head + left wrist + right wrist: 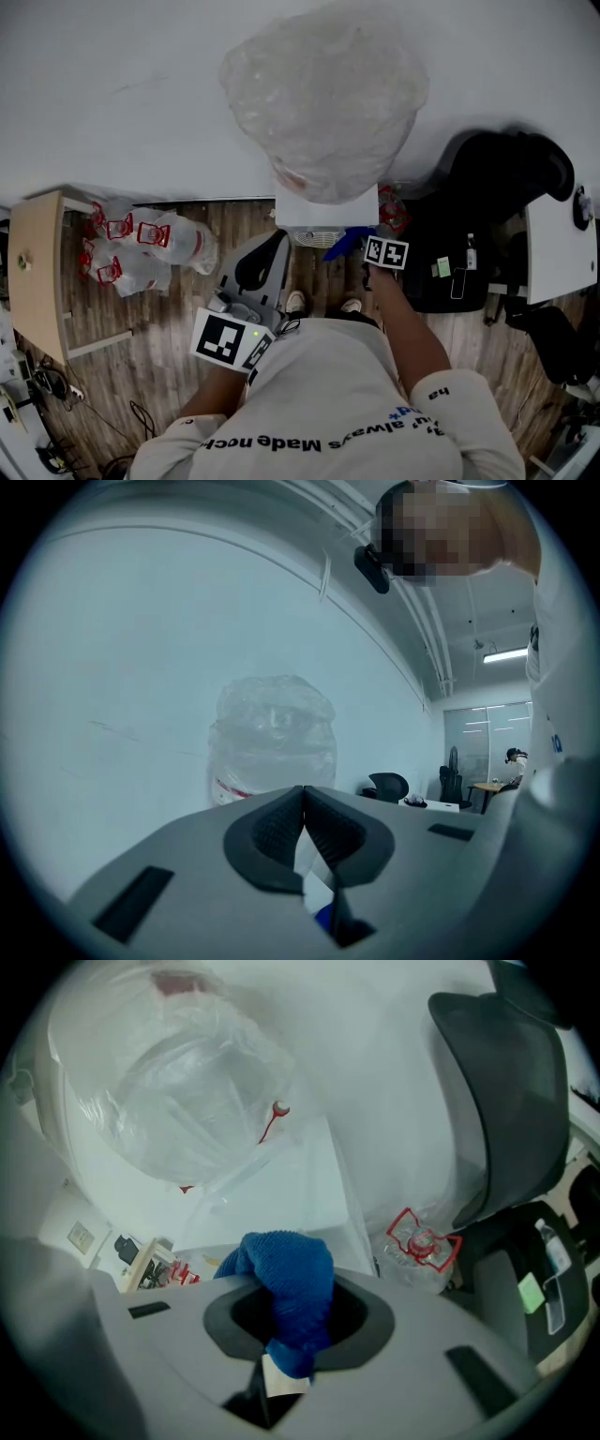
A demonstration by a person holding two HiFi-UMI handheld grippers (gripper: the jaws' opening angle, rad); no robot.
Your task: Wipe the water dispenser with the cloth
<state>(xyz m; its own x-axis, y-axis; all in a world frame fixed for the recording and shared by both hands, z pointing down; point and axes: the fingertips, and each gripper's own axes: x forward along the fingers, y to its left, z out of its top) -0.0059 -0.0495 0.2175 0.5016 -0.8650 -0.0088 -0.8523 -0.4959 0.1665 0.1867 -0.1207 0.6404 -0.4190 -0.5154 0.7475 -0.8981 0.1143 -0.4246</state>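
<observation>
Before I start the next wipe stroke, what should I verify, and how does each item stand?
1. Cloth grip: ok. The right gripper is shut on the blue cloth.
2. Left gripper free: ok. Its jaws are together with nothing between them.
3. Cloth touching the water dispenser: cannot tell. It is at the dispenser's front, but contact is not visible.
4. Bagged bottle on top: ok, upright.
5. Room on the right side: not ok. A black chair stands close beside it.
</observation>
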